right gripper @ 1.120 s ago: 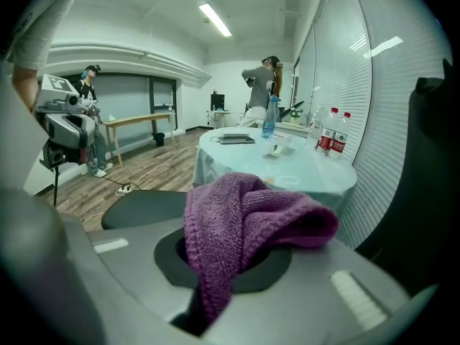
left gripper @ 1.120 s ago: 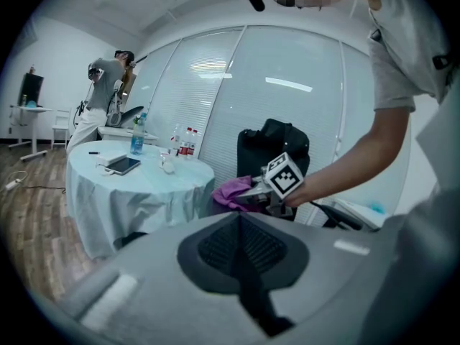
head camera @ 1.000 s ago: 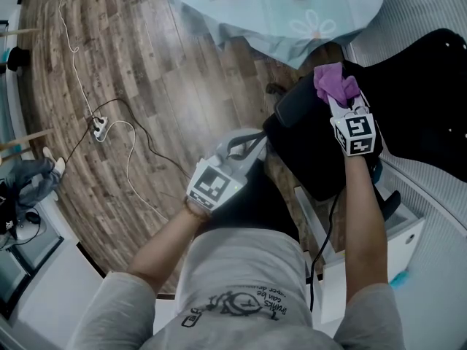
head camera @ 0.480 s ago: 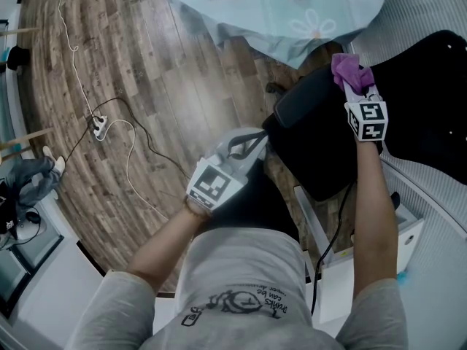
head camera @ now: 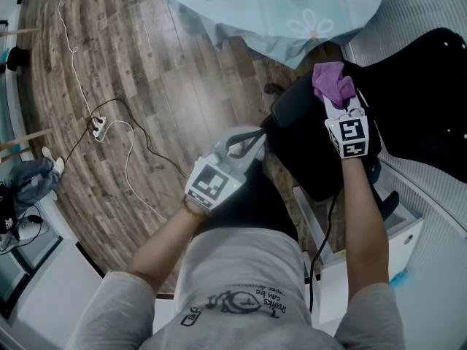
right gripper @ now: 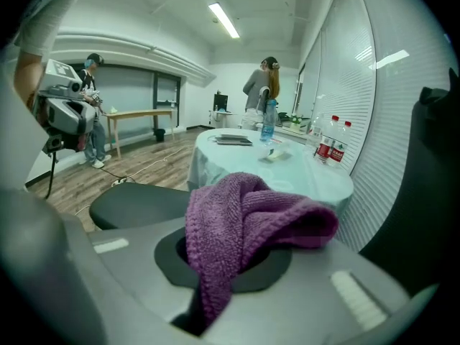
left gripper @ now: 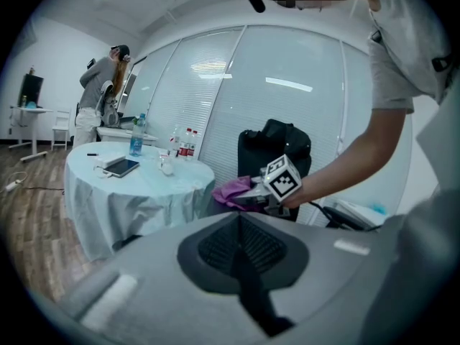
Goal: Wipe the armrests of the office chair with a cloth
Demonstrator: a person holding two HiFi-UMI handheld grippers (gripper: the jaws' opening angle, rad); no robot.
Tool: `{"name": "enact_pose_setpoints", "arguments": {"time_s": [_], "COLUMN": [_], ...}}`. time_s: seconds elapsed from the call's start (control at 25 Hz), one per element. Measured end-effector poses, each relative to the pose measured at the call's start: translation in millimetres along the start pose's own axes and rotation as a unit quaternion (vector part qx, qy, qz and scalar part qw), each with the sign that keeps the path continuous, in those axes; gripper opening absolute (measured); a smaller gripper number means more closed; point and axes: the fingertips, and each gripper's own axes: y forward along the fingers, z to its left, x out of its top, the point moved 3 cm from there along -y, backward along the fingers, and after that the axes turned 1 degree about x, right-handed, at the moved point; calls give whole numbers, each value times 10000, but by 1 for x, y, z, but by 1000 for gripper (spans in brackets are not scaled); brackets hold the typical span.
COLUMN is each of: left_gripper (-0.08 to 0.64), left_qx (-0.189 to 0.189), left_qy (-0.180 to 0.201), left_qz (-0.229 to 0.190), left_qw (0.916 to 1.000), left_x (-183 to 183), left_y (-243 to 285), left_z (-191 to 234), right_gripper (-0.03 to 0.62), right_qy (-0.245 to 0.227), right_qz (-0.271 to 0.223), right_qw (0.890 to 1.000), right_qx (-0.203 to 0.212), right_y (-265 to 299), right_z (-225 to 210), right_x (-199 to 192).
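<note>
The left gripper (left gripper: 241,225) is closed and empty; beyond it the right gripper (left gripper: 248,195) grips a purple cloth (left gripper: 227,190).

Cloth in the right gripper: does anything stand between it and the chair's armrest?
Nothing visible does. The purple cloth, clamped in the right gripper, is right beside the black armrest pad, whose top is bare.

head looks down; all share table (head camera: 277,9)
</note>
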Motion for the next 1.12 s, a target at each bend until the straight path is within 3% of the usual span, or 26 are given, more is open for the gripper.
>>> {"name": "enact_pose_setpoints", "arguments": {"time_s": [0.4,0.56,0.88,1.12], "left_gripper": [3,3,2,2], "left_qx": [33,48,19,35], "left_qy": [-9,-7,-27,-26], "left_qz": [-39,-18,0,18], "left_qw": [10000,10000,10000,10000], "left_x": [1,0,-3,-4], "left_y": [-7,-8,-10,-14], "left_z": [-2,-1,-1,4], "right_gripper": [26,26,28,28], "right_qy": [-298,-356,-521,-314], "right_qz": [-250,-325,-308,-178], "right_qw": [9963,9949,9937,9978], "right_qx": [763,888,941,564], "right_y": [-23,-28,-25,-15], "right_z": [124,154,145,93], "right_x": [14,17,15,9]}}
